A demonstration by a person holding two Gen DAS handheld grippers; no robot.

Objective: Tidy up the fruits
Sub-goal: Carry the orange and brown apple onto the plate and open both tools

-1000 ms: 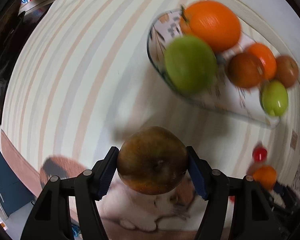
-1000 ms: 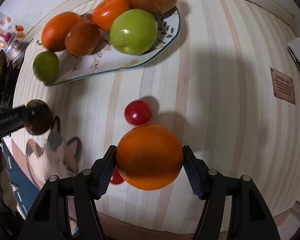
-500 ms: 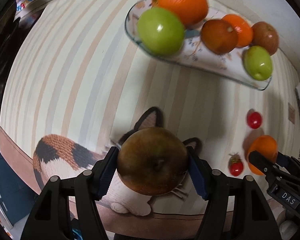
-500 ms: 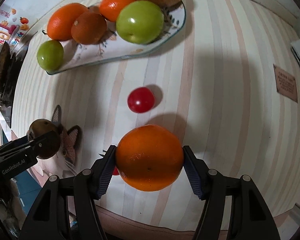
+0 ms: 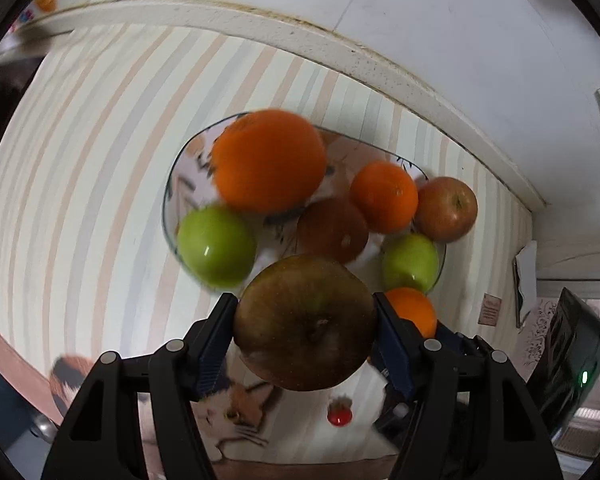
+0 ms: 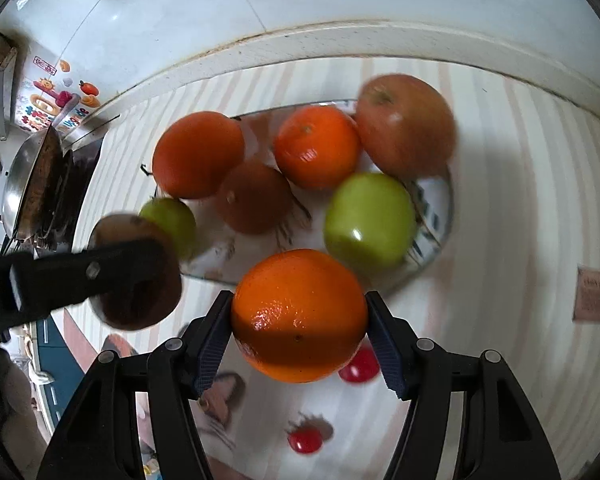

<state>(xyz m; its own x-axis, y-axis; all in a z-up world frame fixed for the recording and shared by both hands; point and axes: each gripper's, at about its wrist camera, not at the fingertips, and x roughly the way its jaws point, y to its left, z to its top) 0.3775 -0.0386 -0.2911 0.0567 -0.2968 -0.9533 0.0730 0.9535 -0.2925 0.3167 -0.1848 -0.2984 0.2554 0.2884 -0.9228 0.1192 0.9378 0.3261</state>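
Note:
My left gripper (image 5: 305, 330) is shut on a brown-green apple (image 5: 305, 322), held above the table just short of the fruit plate (image 5: 172, 208). My right gripper (image 6: 299, 322) is shut on an orange (image 6: 299, 314), close to the plate's near rim (image 6: 440, 236). The plate holds several fruits: a large orange (image 5: 268, 160), two green apples (image 5: 216, 246) (image 5: 410, 262), a brown fruit (image 5: 332, 230), a small orange (image 5: 384, 196) and a red apple (image 5: 446, 208). The left gripper with its apple shows at the left of the right wrist view (image 6: 136, 276).
A red cherry tomato (image 6: 358, 366) and a small strawberry-like red fruit (image 6: 306, 438) lie on the striped tablecloth (image 5: 80, 160) below my grippers. A cat picture (image 5: 236, 408) is printed on the cloth. The white wall (image 5: 420, 20) stands behind the plate. A pan (image 6: 32, 184) sits far left.
Both grippers have risen and moved toward the plate with their fruits. The plate now lies straight ahead and close in both views. The two grippers have come nearer each other.

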